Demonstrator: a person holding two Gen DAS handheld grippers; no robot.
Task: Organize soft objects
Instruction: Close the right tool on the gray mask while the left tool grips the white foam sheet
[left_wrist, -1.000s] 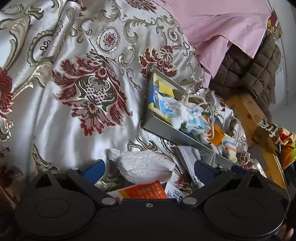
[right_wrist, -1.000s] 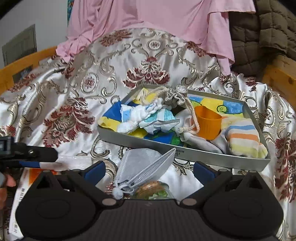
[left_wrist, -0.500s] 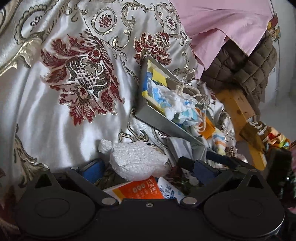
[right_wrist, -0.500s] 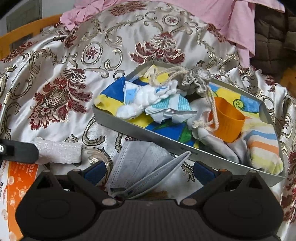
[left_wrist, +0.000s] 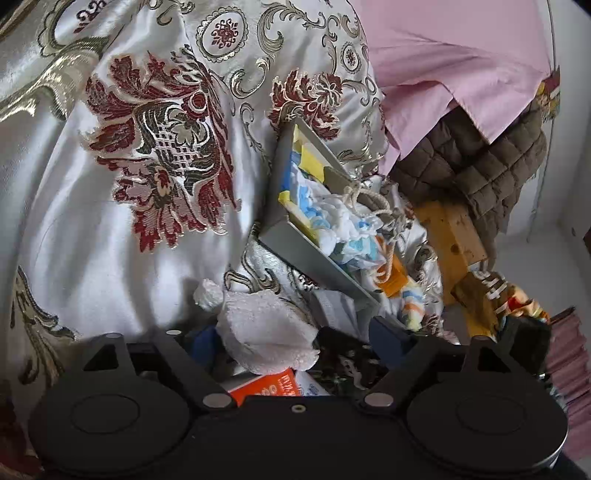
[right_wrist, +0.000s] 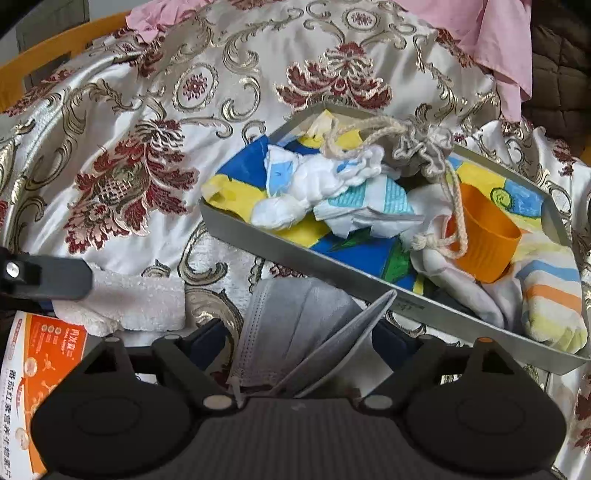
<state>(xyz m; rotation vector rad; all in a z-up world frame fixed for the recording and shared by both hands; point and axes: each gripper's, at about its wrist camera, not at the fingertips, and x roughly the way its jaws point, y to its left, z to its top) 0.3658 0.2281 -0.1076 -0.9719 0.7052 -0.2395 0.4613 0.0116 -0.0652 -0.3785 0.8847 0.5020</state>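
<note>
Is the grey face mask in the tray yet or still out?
Out. The grey face mask lies on the bedspread just outside the tray's near wall, between the open right gripper's fingers.

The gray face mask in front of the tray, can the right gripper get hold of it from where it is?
Probably yes. The gray face mask already lies between the open fingers of the right gripper, with nothing on top of it. The metal tray sits just behind, its front wall close to the mask's raised flap.

Right gripper (right_wrist: 298, 343): you move closer; the grey mask (right_wrist: 295, 325) now fills the gap between your fingers.
Tray (right_wrist: 280, 243): nearer your fingertips.
</note>
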